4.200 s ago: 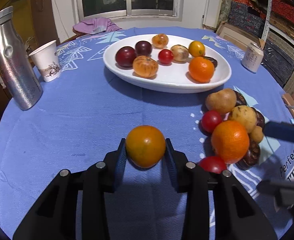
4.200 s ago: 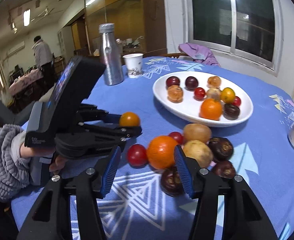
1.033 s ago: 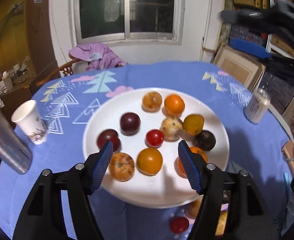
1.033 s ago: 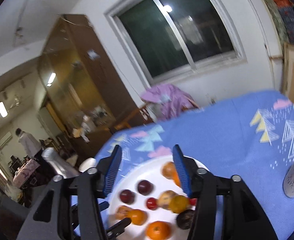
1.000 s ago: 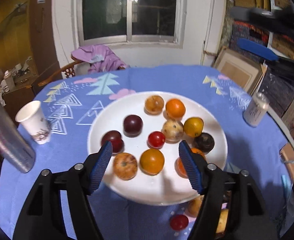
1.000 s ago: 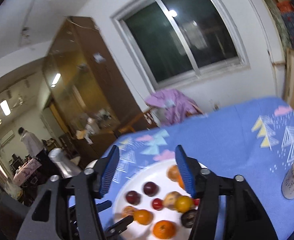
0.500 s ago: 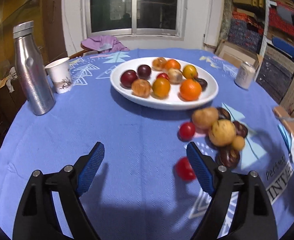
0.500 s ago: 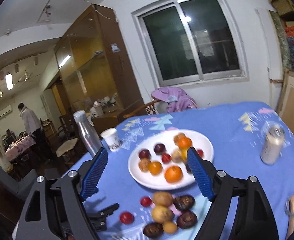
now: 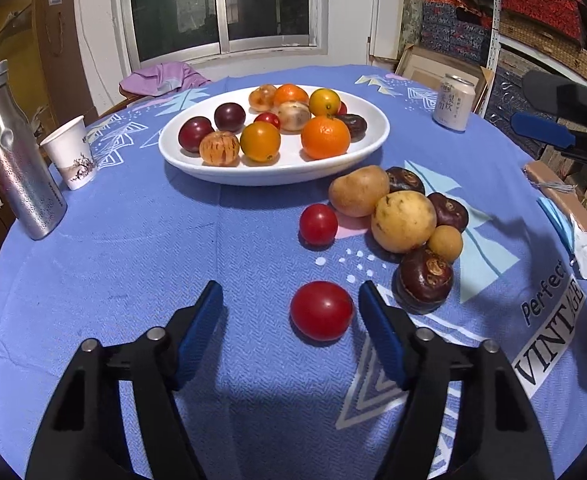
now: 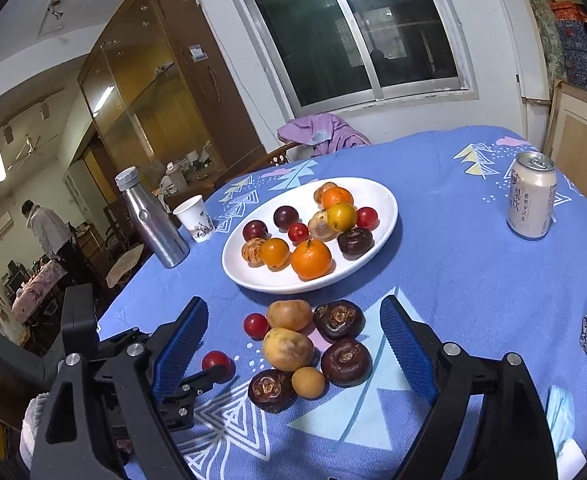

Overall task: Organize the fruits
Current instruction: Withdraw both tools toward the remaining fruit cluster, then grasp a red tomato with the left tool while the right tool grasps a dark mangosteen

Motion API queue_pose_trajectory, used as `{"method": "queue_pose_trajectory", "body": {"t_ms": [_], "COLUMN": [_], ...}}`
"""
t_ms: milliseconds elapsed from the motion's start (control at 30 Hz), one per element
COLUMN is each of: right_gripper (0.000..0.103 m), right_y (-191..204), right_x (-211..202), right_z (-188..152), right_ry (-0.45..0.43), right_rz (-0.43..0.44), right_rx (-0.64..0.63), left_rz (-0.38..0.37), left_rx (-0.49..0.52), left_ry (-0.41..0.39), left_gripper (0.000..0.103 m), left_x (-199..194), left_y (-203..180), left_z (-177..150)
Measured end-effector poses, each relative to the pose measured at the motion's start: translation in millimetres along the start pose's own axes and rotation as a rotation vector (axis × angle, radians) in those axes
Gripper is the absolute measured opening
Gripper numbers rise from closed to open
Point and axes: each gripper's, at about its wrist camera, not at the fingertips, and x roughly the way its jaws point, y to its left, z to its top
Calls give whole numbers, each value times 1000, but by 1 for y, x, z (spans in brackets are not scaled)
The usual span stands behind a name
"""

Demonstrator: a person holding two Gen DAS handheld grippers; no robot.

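**Left gripper lining up on a loose tomato; right gripper over the fruit pile**

Left wrist view. The left gripper (image 9: 290, 302) sits low over the blue tablecloth (image 9: 133, 248); its jaws are apart and closing, with the near red tomato (image 9: 321, 310) between them but off-centre, close to the right pad and clear of both. No contact yet. A second red tomato (image 9: 318, 224) lies farther off, beside a pile of tan and dark fruits (image 9: 403, 222). The white plate (image 9: 277, 170), already holding many fruits, stands beyond. Judgement: slide slightly right to centre the tomato before the pads meet, or one pad may nudge it and set it rolling. Squeeze gently; it looks soft-skinned. Plate has bare space at the near edge.

Right wrist view. The right gripper (image 10: 293, 334) hovers above the pile, jaws wide and opening, nothing touched. Framed between the pads: two tan fruits, dark round ones (image 10: 345, 362), a small tan one. The left gripper's finger shows at lower left beside the near tomato. Judgement: pick one outer fruit, come down square, avoid scattering its neighbours. A can (image 10: 531, 202), metal bottle (image 10: 151, 218) and paper cup (image 10: 195, 218) stand well clear.
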Motion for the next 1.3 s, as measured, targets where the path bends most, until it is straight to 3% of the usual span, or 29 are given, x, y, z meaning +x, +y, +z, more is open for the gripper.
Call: {"method": "queue_pose_trajectory", "body": {"t_ms": [233,367,533,667,767,967,1133,1300], "right_gripper": [89,89,89,89,89,89,73,73], "right_y": [1,6,19,24,26,42,57,57], "right_x": [6,8,14,21,24,31,38,43], "right_z": [-2,-4,-13,-19,-23,-42,-60,-65], "right_ry": [35,52,88,123,145,188,233,248], "right_rz": [11,24,33,34,38,43,71,41], "right_rx": [6,-9,-70,-88,-104,-189,-260,-274], "left_rz": [-23,-54,-74,-85,-67,6,10,11], "left_rx": [7,-14,-5,-8,-7,-110,-123,-104], "left_ry": [7,31,59,73,63,9,10,15], "left_gripper": [66,50,45,33,32,32,32,32], "left_x": [2,8,16,17,12,0,0,2], "left_y": [-3,-2,-5,-5,-1,31,36,32], "left_z": [0,2,3,2,0,5,7,6]}}
